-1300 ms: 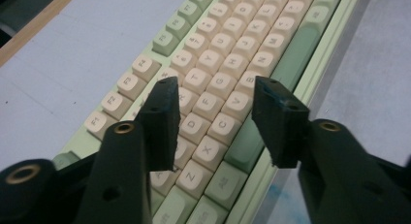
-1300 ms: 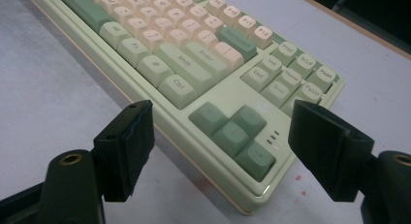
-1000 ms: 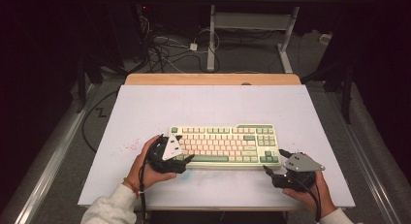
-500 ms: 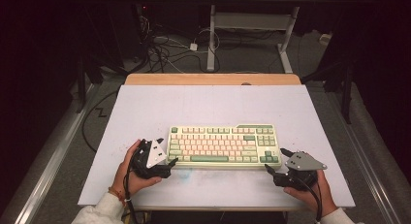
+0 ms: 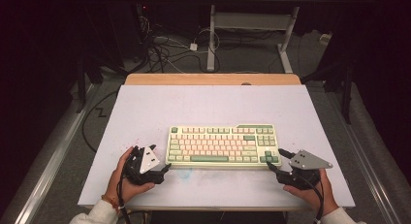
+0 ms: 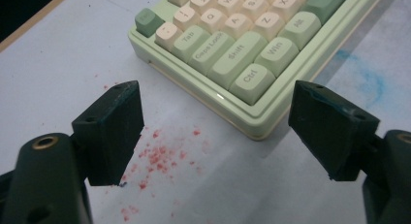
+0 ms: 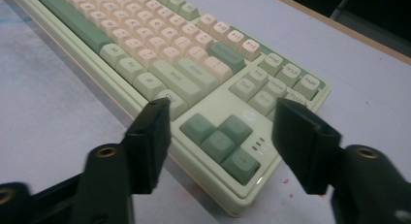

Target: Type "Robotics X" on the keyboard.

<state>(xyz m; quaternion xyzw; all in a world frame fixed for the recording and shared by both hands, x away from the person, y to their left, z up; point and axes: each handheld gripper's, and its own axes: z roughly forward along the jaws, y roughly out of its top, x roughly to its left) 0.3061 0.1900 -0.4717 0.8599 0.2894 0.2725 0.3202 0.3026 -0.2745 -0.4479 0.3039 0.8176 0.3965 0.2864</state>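
The keyboard [image 5: 223,145] looks smooth, slightly glossy plastic; the table [image 5: 160,105] top is matt white, wood-edged.

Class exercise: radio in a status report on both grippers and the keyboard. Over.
Left gripper open, facing the keyboard at its left corner. Right gripper jaws just closing, straddling right corner, pads not pressing. Nothing in the way.
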